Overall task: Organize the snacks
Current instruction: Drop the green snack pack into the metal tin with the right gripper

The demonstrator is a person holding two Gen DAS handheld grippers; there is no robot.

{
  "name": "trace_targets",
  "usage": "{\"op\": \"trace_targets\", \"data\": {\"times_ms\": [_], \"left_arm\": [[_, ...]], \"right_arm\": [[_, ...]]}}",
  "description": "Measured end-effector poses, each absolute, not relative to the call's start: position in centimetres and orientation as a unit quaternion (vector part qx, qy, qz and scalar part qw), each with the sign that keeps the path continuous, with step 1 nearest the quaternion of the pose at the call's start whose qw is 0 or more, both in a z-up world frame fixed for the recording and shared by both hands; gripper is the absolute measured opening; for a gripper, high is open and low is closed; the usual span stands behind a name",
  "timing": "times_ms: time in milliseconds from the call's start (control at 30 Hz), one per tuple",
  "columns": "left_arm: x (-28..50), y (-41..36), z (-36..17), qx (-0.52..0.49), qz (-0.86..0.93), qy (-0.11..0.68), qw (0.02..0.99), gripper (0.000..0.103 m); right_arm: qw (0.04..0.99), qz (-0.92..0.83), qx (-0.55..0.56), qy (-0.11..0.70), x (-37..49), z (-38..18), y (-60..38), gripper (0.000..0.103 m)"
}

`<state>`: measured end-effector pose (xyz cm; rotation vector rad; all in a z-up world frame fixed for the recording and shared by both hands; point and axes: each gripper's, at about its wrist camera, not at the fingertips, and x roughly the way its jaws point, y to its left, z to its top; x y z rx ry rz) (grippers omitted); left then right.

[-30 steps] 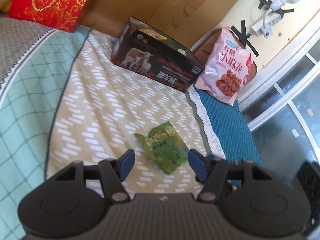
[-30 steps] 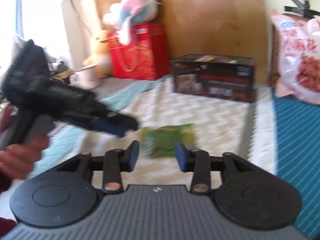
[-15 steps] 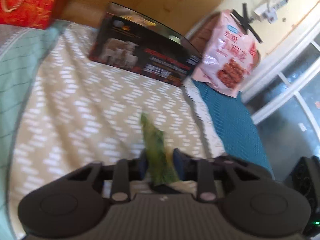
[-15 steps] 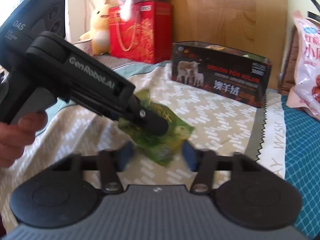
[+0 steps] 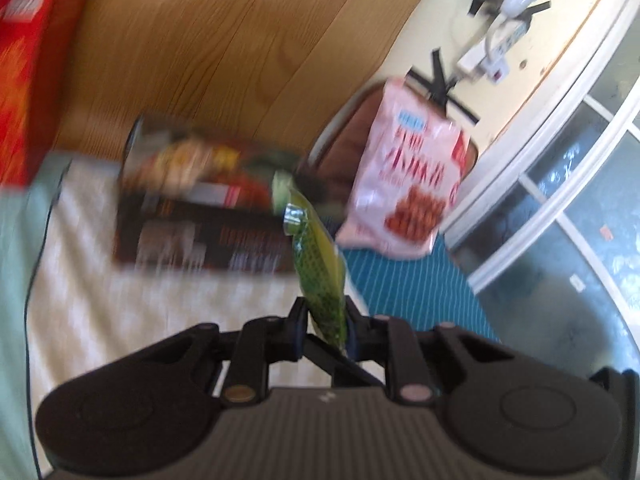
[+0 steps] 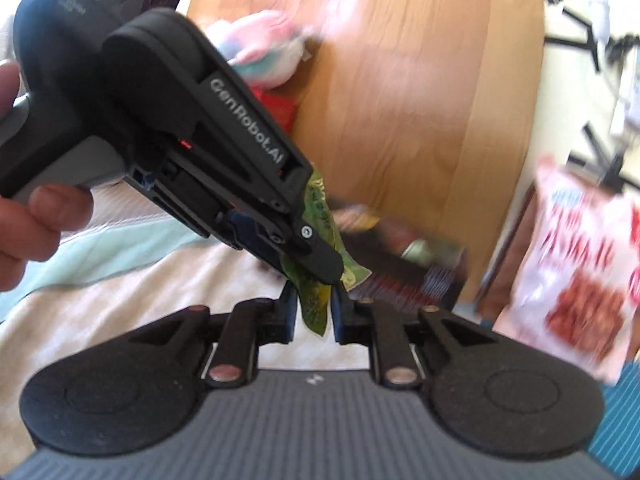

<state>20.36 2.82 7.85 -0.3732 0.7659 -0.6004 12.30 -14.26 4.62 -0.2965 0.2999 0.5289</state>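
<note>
A green snack packet (image 5: 318,268) is held edge-on in the air, shut in my left gripper (image 5: 325,320). In the right wrist view the same packet (image 6: 316,300) hangs from the left gripper (image 6: 316,264), and my right gripper (image 6: 314,312) is also closed on its lower end. A black open box (image 5: 200,232) with several snacks inside stands beyond on the patterned bedspread; it also shows in the right wrist view (image 6: 412,276). A pink snack bag (image 5: 404,184) leans at the right, also in the right wrist view (image 6: 580,276).
A wooden headboard (image 5: 224,40) rises behind the box. A red gift bag (image 5: 24,76) stands at the far left. A plush toy (image 6: 260,56) sits on top of it. A teal cloth (image 5: 412,284) covers the right side. A power strip (image 5: 496,48) hangs on the wall.
The left gripper closed on the green packet and lifted it off the bedspread toward the box. The right gripper closed on the packet's lower end and rose with it.
</note>
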Motion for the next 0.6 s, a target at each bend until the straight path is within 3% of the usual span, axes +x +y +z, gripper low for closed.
{"op": "trace_targets", "data": {"times_ms": [100, 267, 600], "left_arm": [[24.0, 1.8, 9.3, -0.167, -0.293, 0.346, 0.876, 0.020], [29.8, -0.4, 7.9, -0.128, -0.227, 0.366, 0.893, 0.052], [24.1, 0.6, 8.2, -0.074, -0.166, 0.324, 0.929, 0.053]], "right_arm": [[0.953, 0.226, -0.162, 0.119, 16.1, 5.6, -14.2, 0.021], [0.957, 0.174, -0.174, 0.152, 22.6, 4.8, -14.9, 0.026], [0.955, 0.205, -0.105, 0.185, 17.7, 4.2, -18.1, 0.029]]}}
